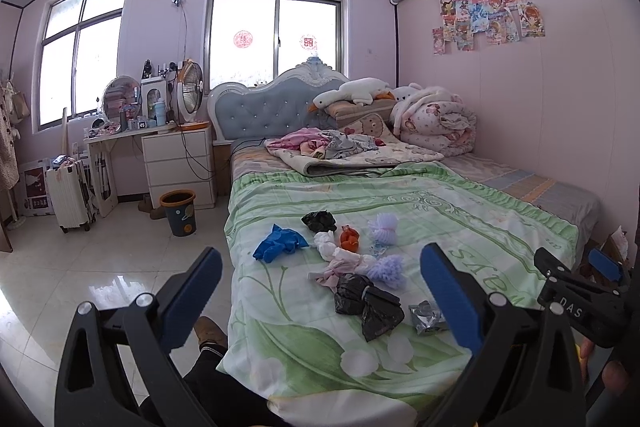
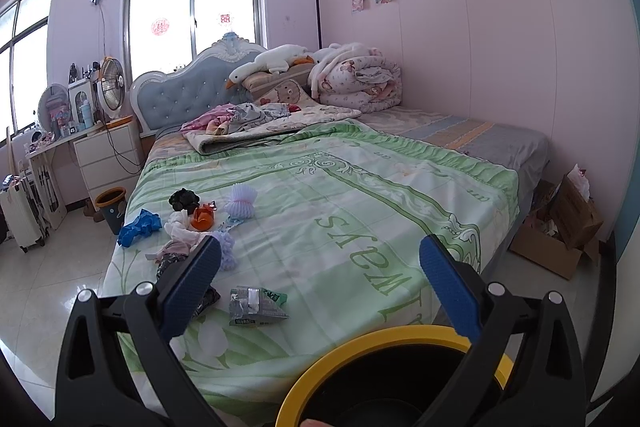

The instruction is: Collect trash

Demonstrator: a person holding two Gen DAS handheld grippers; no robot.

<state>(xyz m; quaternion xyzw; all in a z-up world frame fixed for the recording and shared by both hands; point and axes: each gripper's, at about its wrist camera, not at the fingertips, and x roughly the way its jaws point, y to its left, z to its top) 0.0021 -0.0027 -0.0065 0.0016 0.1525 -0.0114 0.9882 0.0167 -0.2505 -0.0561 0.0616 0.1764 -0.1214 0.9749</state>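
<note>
Trash lies on the green bedspread (image 1: 460, 211): a blue glove (image 1: 278, 242), a black bag (image 1: 370, 303), a smaller black wad (image 1: 319, 220), an orange scrap (image 1: 349, 238), white and pink tissue (image 1: 340, 261), two lilac foam nets (image 1: 386, 265) and a silver wrapper (image 1: 429, 317). My left gripper (image 1: 320, 295) is open and empty above the bed's near end. My right gripper (image 2: 320, 283) is open and empty, with the silver wrapper (image 2: 258, 307) between its fingers in view. A black bin with a yellow rim (image 2: 384, 337) sits just below it.
A second bin (image 1: 179, 213) stands on the tiled floor beside the white drawers (image 1: 179, 163). A suitcase (image 1: 69, 197) stands at the left. Cardboard boxes (image 2: 560, 231) sit right of the bed. Pillows, a plush goose (image 1: 352, 93) and folded bedding fill the bed's head.
</note>
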